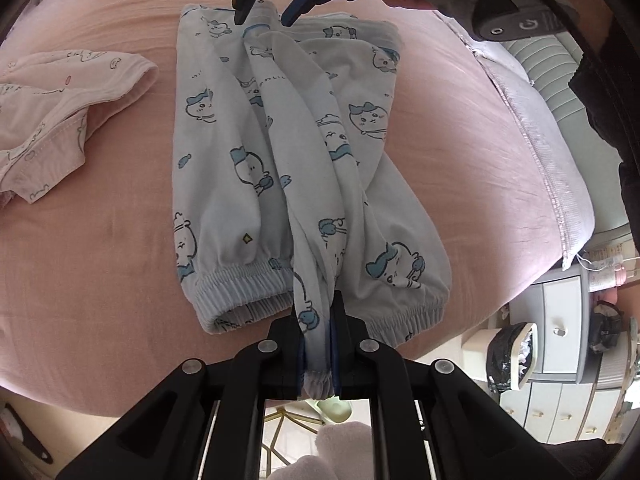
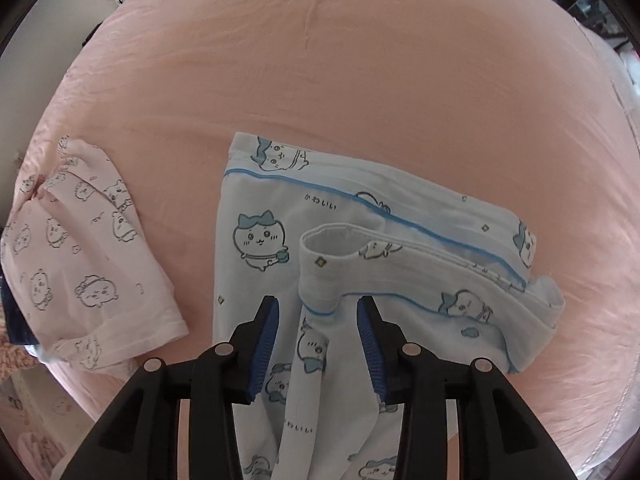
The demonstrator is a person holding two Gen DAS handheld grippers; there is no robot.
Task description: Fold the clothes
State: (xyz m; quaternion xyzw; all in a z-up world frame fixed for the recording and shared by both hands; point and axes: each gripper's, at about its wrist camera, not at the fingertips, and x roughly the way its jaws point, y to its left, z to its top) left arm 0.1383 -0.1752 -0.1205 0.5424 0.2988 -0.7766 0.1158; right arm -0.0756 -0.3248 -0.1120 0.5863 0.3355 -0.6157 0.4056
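Note:
Light blue cartoon-print pyjama trousers [image 1: 280,152] lie on the pink bed, legs side by side with elastic cuffs near me. My left gripper [image 1: 318,312] is shut on a bunched cuff end of the trousers and lifts that strip. My right gripper [image 1: 266,16] shows at the far end in the left wrist view, fingers apart over the waistband. In the right wrist view the right gripper [image 2: 318,312] is open, its blue pads either side of a raised fold of the trousers [image 2: 320,264] without pinching it.
A pink cartoon-print pyjama top [image 1: 60,100] lies crumpled to the left, also in the right wrist view [image 2: 80,256]. The pink bed sheet [image 2: 360,60] spreads beyond. The bed's edge [image 1: 540,152], white drawers [image 1: 560,320] and a bin [image 1: 508,356] are at right.

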